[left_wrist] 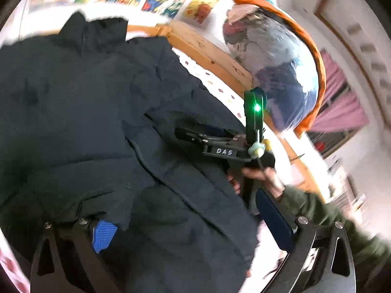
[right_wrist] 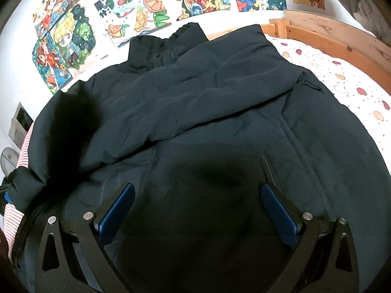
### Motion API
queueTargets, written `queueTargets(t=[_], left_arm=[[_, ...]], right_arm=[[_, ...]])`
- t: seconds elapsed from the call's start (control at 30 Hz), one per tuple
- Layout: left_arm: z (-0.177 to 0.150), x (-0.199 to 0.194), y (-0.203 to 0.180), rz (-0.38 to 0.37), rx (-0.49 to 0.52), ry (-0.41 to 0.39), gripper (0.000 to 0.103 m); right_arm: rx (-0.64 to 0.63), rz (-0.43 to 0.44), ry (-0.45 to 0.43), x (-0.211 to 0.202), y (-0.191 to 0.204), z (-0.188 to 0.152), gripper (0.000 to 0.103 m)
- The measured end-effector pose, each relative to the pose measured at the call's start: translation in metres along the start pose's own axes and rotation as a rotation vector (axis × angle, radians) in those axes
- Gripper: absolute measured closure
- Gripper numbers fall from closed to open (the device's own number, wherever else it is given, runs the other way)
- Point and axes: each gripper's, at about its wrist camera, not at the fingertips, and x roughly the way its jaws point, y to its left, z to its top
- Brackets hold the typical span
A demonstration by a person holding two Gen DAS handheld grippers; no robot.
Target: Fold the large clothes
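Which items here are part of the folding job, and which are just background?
Part of the job:
- dark puffer jacket, spread on the bed, one sleeve folded across its front
- left gripper, jaws open
- right gripper, jaws open over the jacket

Just lying about:
- spotted bedsheet
- wooden bed frame
- wall drawings
- stuffed clear bag

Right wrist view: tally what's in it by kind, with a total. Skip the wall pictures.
Dark padded jacket: 1
Spotted bed sheet: 1
Wooden bed frame: 1
Blue finger pads: 2
Total: 5
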Motion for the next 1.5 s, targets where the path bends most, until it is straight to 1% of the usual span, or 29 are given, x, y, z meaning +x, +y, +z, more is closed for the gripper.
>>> queueTargets(t=[0.03,0.07,0.1,0.13,0.17,0.2,0.23,0.3,0.37,0.43,0.5,0.53,0.6,0.67,0.7,0.73,0.8,0.87,0.93,1.0,1.07,1.13,1.2,1.23,1.3,1.33,1.37,1.47,1.5], left_arm=[[0.001,0.004,0.002,-0.009,-0.044,0.022,0.0],[0.003,0.008,0.005,0.005,-0.093,0.056,0.0],[0.003,0.012,0.003,0.058,-0.104,0.075,0.0],[0.004,0.015,-0.008,0.176,-0.056,0.087,0.0],[0.004,0.019,-0.022,0.289,0.017,0.087,0.0],[0.003,0.024,-0.033,0.384,0.077,0.09,0.0],[0.002,0.031,-0.046,0.457,0.13,0.097,0.0],[0.002,0.042,-0.062,0.51,0.192,0.111,0.0],[0.006,0.052,-0.077,0.556,0.246,0.107,0.0],[0.012,0.064,-0.092,0.643,0.318,0.093,0.0],[0.019,0.075,-0.101,0.677,0.362,0.103,0.0],[0.023,0.084,-0.106,0.676,0.374,0.114,0.0],[0.03,0.094,-0.111,0.65,0.38,0.13,0.0],[0.038,0.101,-0.115,0.596,0.38,0.141,0.0],[0.042,0.1,-0.117,0.578,0.38,0.14,0.0],[0.046,0.097,-0.121,0.567,0.382,0.13,0.0],[0.053,0.088,-0.129,0.564,0.401,0.095,0.0],[0.061,0.068,-0.135,0.575,0.405,0.031,0.0],[0.067,0.045,-0.137,0.576,0.37,-0.028,0.0],[0.073,0.013,-0.132,0.592,0.299,-0.107,0.0],[0.075,-0.013,-0.119,0.622,0.227,-0.174,0.0],[0.075,-0.037,-0.098,0.678,0.141,-0.226,0.0],[0.074,-0.057,-0.07,0.72,0.053,-0.268,0.0],[0.073,-0.067,-0.05,0.739,-0.005,-0.278,0.0],[0.068,-0.077,-0.017,0.749,-0.091,-0.282,0.0],[0.064,-0.083,0.005,0.755,-0.153,-0.289,0.0],[0.06,-0.089,0.024,0.751,-0.205,-0.298,0.0],[0.043,-0.103,0.075,0.707,-0.349,-0.333,0.0],[0.036,-0.106,0.084,0.7,-0.378,-0.342,0.0]], right_arm=[[0.004,0.001,0.0,-0.001,-0.001,-0.001,0.002],[0.007,0.003,-0.001,-0.002,-0.002,-0.001,0.002],[0.01,0.007,-0.002,-0.004,-0.003,-0.002,0.002],[0.013,0.01,-0.003,-0.004,-0.003,-0.003,0.002],[0.018,0.017,-0.007,-0.006,-0.004,-0.003,0.002],[0.023,0.025,-0.011,-0.007,-0.005,-0.003,0.002],[0.028,0.031,-0.015,-0.008,-0.006,-0.004,0.002],[0.053,0.064,-0.043,-0.016,-0.012,-0.004,0.002],[0.09,0.094,-0.075,-0.027,-0.022,-0.003,0.002],[0.122,0.108,-0.103,-0.036,-0.034,-0.001,0.002],[0.151,0.136,-0.135,-0.049,-0.055,0.004,0.002],[0.145,0.121,-0.146,-0.055,-0.064,0.005,0.002],[0.149,0.101,-0.155,-0.061,-0.081,0.007,0.002],[0.198,0.14,-0.153,-0.065,-0.105,0.005,0.002],[0.207,0.155,-0.149,-0.064,-0.109,0.004,0.002],[0.214,0.175,-0.144,-0.064,-0.115,0.001,0.001],[0.199,0.189,-0.141,-0.062,-0.115,-0.001,0.002],[0.173,0.185,-0.133,-0.057,-0.107,-0.003,0.002],[0.145,0.177,-0.127,-0.054,-0.099,-0.002,0.002],[0.091,0.154,-0.116,-0.051,-0.087,-0.001,0.002],[0.029,0.141,-0.107,-0.053,-0.072,0.0,0.002],[-0.027,0.143,-0.1,-0.057,-0.058,0.001,0.002],[-0.106,0.168,-0.089,-0.059,-0.028,0.002,0.002],[-0.147,0.177,-0.083,-0.06,-0.012,0.002,0.002],[-0.234,0.201,-0.067,-0.062,0.023,0.002,0.002],[-0.266,0.218,-0.062,-0.064,0.036,0.001,0.002],[-0.323,0.255,-0.052,-0.066,0.061,-0.001,0.002],[-0.444,0.325,-0.03,-0.07,0.113,-0.009,0.002],[-0.488,0.353,-0.02,-0.07,0.134,-0.013,0.002]])
